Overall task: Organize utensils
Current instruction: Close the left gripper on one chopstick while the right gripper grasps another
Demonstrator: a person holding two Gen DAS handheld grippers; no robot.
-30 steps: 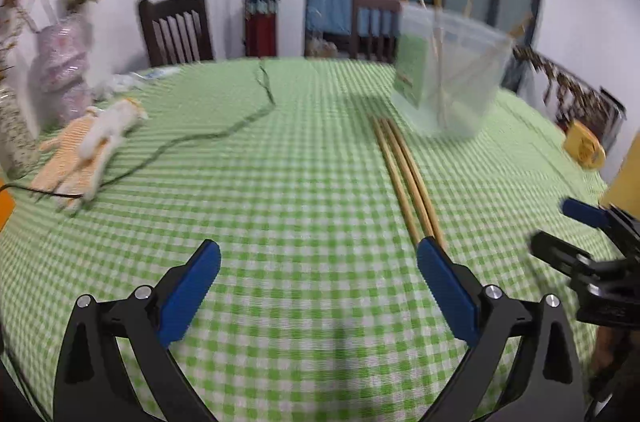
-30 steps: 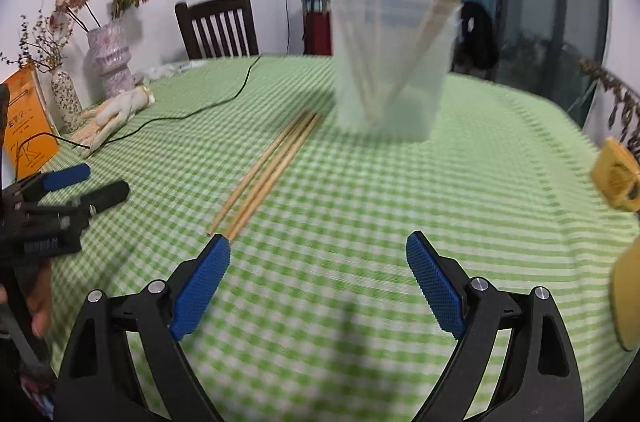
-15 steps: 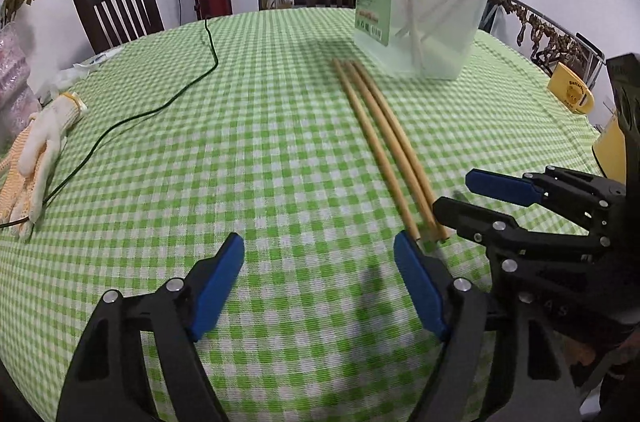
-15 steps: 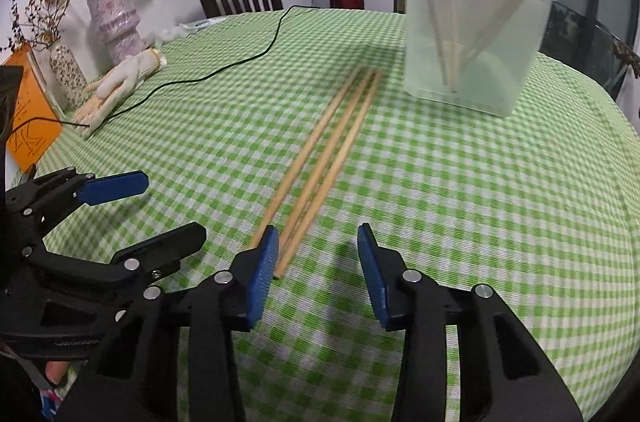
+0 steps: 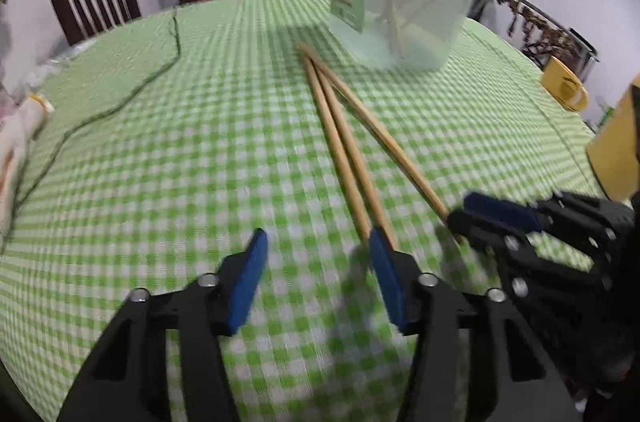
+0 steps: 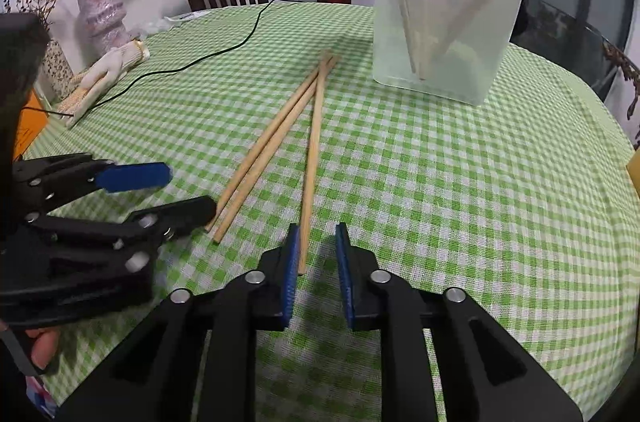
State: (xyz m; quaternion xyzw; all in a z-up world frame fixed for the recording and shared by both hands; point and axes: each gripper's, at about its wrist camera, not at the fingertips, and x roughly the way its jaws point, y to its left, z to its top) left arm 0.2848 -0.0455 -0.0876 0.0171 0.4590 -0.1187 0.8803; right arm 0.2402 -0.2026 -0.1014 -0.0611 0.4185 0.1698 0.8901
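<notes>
On the counter (image 6: 460, 222), near the left edge, a white glove (image 6: 106, 74) and a black cable (image 6: 224, 52) lie clear of the work and pose little risk. The left claw (image 5: 316, 242) is about half open and has just been closing; its right pad sits at the near ends of the pair of chopsticks (image 5: 344, 158), with nothing between the pads. If it closes here it could pinch only cloth or nudge the pair sideways. The right claw (image 6: 318, 242) has also just been closing and is nearly closed; the near end of the single chopstick (image 6: 312, 150) lies between its pads against the left one, the right pad not yet pressing. Gripped so near the tip, the stick may pivot or slip when lifted. The two claws work close together and could knock each other. Towards the far right, the plastic tub (image 6: 444, 22) already holds several chopsticks; a hard poke might tip it.
</notes>
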